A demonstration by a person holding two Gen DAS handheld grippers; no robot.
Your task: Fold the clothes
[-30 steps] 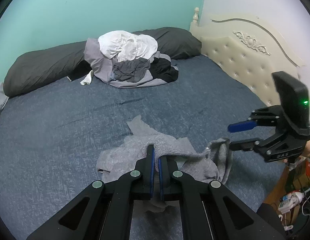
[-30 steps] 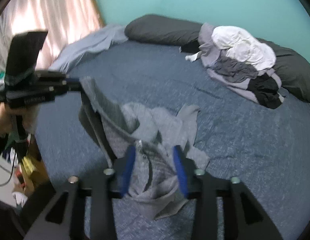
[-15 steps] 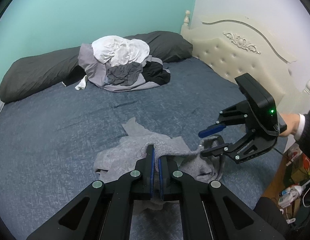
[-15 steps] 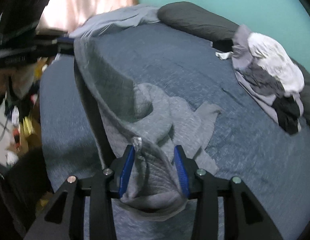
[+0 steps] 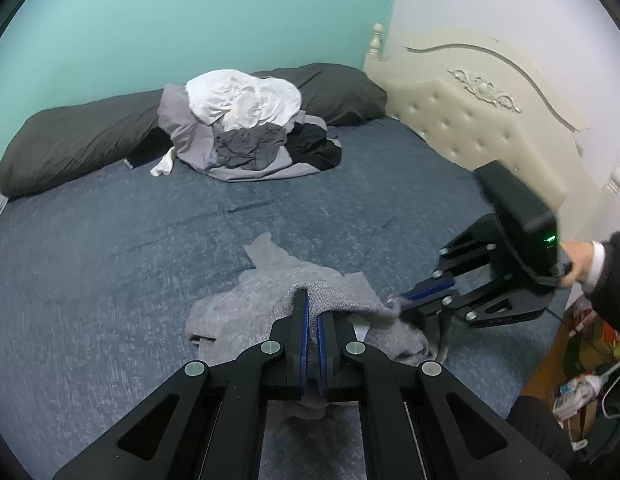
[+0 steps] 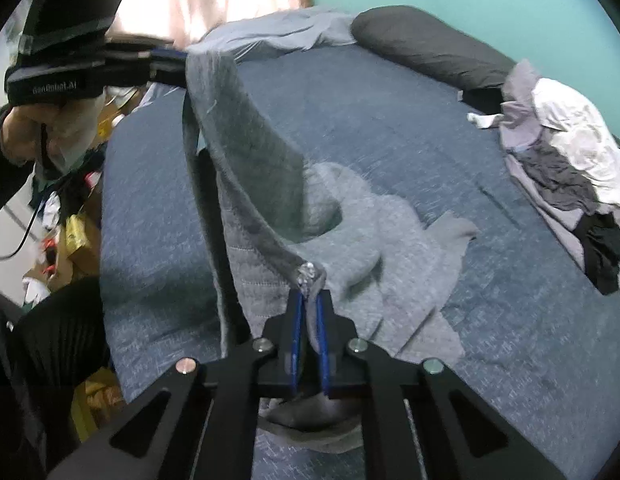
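I have both claws clamped on the grey knit garment (image 5: 266,300): left claw (image 5: 312,312), right claw (image 6: 308,304). It droops onto the dark blue bed (image 5: 110,248), near a heap of clothes (image 5: 246,128) by the teal wall (image 5: 190,20) and the cream tufted headboard (image 5: 470,120).
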